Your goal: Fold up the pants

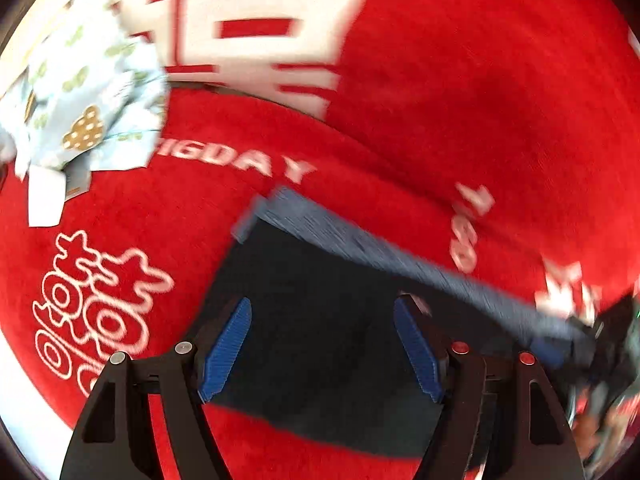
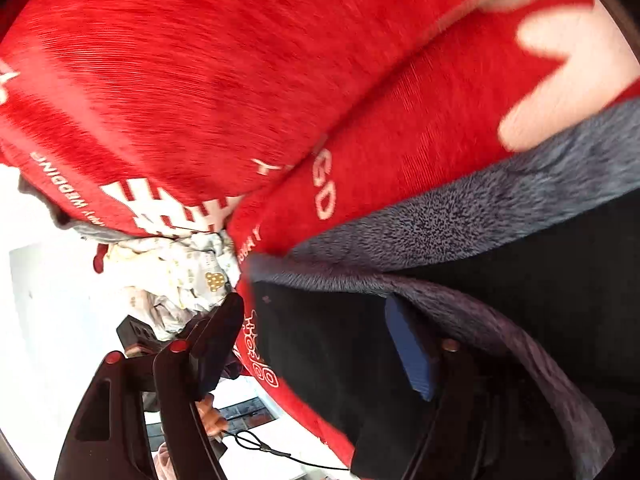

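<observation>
The dark pants [image 1: 320, 320] with a grey fleece lining [image 1: 360, 240] lie on a red blanket [image 1: 480, 100]. My left gripper [image 1: 322, 344] is open just above the dark cloth, its blue pads [image 1: 226, 344] apart with nothing between them. In the right wrist view the pants [image 2: 520, 260] fill the lower right, with the fleece lining [image 2: 460, 216] turned up. My right gripper [image 2: 316, 344] is open; its right pad [image 2: 412, 352] sits under a fold of the fleece edge, and its left finger hangs past the blanket's edge. Both views are motion-blurred.
The red blanket has white lettering and large white characters [image 1: 248, 24]. A pale blue patterned cloth [image 1: 88, 100] lies at the far left, also in the right wrist view [image 2: 192, 276]. White floor [image 2: 52, 320] and a thin black cord [image 2: 260, 446] lie beyond the blanket's edge.
</observation>
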A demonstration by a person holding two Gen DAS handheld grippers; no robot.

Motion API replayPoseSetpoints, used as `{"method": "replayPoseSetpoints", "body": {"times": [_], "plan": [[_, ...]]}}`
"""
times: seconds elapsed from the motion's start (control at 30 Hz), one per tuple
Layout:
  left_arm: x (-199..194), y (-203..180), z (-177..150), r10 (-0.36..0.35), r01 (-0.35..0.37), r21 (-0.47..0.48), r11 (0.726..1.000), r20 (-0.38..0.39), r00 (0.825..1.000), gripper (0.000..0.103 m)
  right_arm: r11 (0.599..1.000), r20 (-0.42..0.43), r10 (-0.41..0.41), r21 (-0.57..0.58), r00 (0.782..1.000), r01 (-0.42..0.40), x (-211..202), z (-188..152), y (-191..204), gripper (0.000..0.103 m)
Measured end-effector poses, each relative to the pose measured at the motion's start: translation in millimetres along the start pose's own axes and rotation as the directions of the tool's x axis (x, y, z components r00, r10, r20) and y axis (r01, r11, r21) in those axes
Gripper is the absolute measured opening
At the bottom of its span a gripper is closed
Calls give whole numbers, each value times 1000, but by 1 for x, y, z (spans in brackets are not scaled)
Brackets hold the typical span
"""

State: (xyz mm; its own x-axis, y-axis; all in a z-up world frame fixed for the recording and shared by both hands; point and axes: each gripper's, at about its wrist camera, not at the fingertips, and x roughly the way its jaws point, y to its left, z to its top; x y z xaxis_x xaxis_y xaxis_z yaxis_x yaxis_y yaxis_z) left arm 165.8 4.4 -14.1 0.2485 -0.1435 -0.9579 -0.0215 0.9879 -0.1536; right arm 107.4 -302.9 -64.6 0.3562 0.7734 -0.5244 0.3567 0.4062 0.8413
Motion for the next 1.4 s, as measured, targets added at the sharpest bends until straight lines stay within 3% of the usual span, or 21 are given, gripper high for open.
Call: {"method": "replayPoseSetpoints", "body": {"times": [0.1, 0.23, 0.4, 0.53, 0.63, 0.67, 0.77, 0.83, 0.93, 1.0, 1.03, 1.07, 1.1, 1.2, 1.3, 1.4], "plan": [[-1, -46, -39, -41, 49, 105, 993, -78, 996, 75, 1000, 24, 5, -20, 1000, -4, -42, -13, 3, 77], [8, -122, -93, -130, 178, 233, 956, -205, 970, 75, 997, 93, -60, -44, 994, 64, -118, -50, -17, 77], [17, -224, -163, -261, 401, 336, 853, -391, 883, 75, 979, 170, -192, 103, 967, 176, -210, -119, -82, 77], [18, -290, -205, -297, 517, 381, 767, -504, 811, 75, 927, 237, -335, 254, 912, 275, -272, -190, -136, 77], [23, -326, -230, -296, 575, 418, 703, -564, 771, 75, 872, 286, -405, 407, 868, 273, -306, -242, -175, 77], [24, -334, -238, -290, 583, 429, 690, -574, 766, 75, 851, 306, -423, 458, 853, 257, -315, -260, -188, 77], [32, -351, -250, -269, 588, 452, 671, -591, 761, 75, 819, 358, -440, 536, 824, 204, -329, -297, -219, 77], [34, -355, -254, -269, 591, 453, 667, -594, 758, 75, 814, 366, -429, 554, 826, 177, -326, -310, -237, 77], [35, -361, -259, -256, 575, 469, 670, -581, 772, 75, 814, 370, -405, 562, 836, 146, -314, -320, -257, 73], [34, -363, -263, -260, 569, 477, 669, -567, 781, 75, 824, 382, -367, 556, 849, 106, -308, -322, -263, 57], [36, -364, -264, -254, 560, 487, 670, -559, 789, 73, 824, 381, -362, 558, 851, 101, -306, -323, -265, 36], [40, -366, -265, -253, 557, 492, 669, -554, 793, 49, 826, 387, -361, 554, 849, 99, -308, -325, -266, 20], [44, -371, -269, -234, 554, 497, 668, -566, 790, 21, 834, 397, -350, 544, 848, 90, -312, -325, -265, 19], [45, -381, -265, -250, 560, 477, 677, -567, 785, 19, 873, 444, -324, 481, 836, 83, -336, -319, -250, 17], [27, -395, -254, -280, 555, 487, 675, -527, 802, 19, 914, 474, -262, 401, 841, 58, -363, -291, -232, 16], [15, -420, -233, -310, 544, 473, 694, -485, 817, 19, 948, 501, -224, 312, 836, 67, -393, -246, -209, 16]]}}
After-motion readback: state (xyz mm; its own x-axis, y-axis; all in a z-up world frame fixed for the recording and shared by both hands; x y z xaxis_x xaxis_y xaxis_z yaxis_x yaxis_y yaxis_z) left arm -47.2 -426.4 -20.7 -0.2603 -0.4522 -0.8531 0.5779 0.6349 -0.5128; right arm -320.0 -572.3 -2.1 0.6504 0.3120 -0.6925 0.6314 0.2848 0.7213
